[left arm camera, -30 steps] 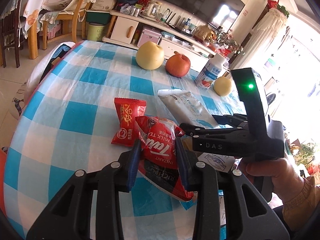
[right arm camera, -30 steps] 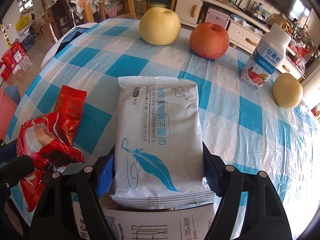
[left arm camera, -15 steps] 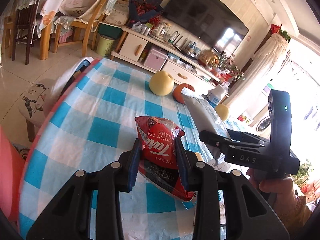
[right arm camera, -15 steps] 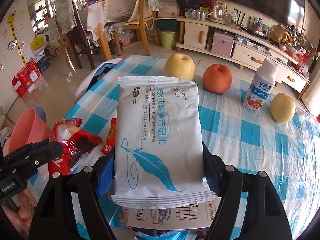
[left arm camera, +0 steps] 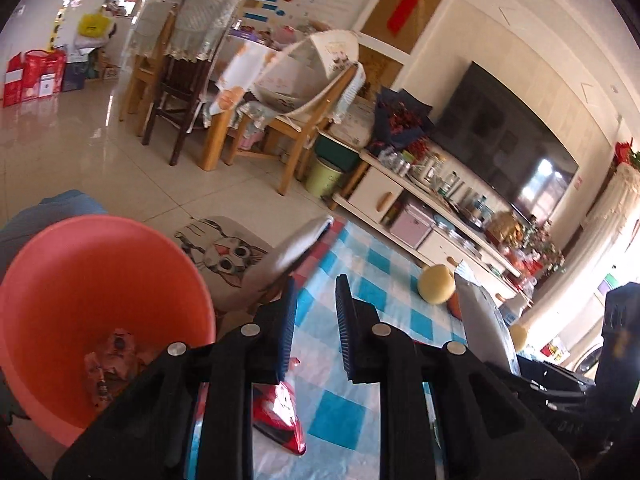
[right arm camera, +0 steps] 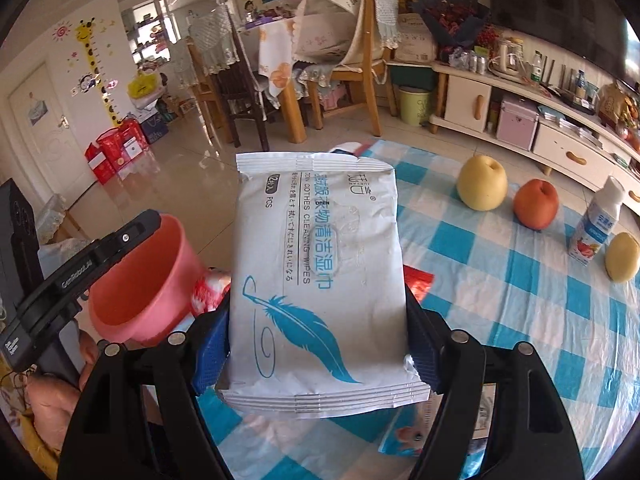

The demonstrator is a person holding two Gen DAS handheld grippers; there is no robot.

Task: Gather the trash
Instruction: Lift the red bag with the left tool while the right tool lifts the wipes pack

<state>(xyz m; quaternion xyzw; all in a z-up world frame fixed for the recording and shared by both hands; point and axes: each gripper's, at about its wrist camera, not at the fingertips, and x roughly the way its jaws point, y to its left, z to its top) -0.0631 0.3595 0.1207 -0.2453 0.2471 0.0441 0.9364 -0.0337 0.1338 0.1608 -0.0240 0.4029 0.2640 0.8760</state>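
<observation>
We log the right claw [right arm camera: 316,360] pinching the wipes pack [right arm camera: 316,248] above the table [right arm camera: 500,280] edge, with its long axis pointing away along the fingers. The left claw [left arm camera: 315,292] has just closed to its narrowest and is empty. A red packet [left arm camera: 280,420] lies half hidden beneath it.

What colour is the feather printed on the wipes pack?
Blue, on the white wipes pack; clearest in the right wrist view.
</observation>
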